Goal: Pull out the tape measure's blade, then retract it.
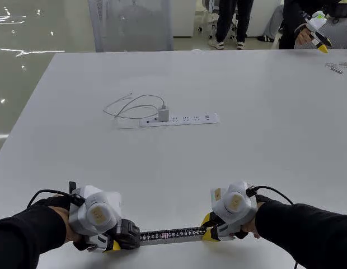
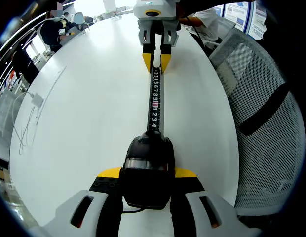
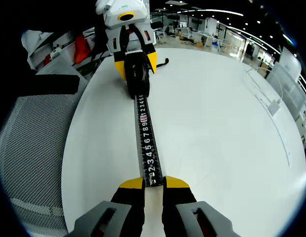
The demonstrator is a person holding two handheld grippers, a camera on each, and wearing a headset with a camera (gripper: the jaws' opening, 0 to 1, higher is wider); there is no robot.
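My left gripper (image 2: 147,174) is shut on the black tape measure case (image 2: 147,170), low near the table's front edge; in the head view the left gripper (image 1: 115,242) holds the case (image 1: 127,234) there too. A dark blade (image 1: 172,235) with white numbers runs from the case to my right gripper (image 1: 207,228). In the right gripper view the right gripper (image 3: 153,183) is shut on the blade's end, and the blade (image 3: 144,136) stretches away to the case (image 3: 137,74). From the left gripper view the blade (image 2: 154,101) lies just above the white table (image 1: 246,112).
A white power strip (image 1: 182,119) with a charger and looped cable (image 1: 131,106) lies mid-table. Small metal parts (image 1: 336,68) sit at the far right edge. Another person's gripper (image 1: 316,35) is at the far right corner. A mesh chair (image 2: 261,98) stands beside the table.
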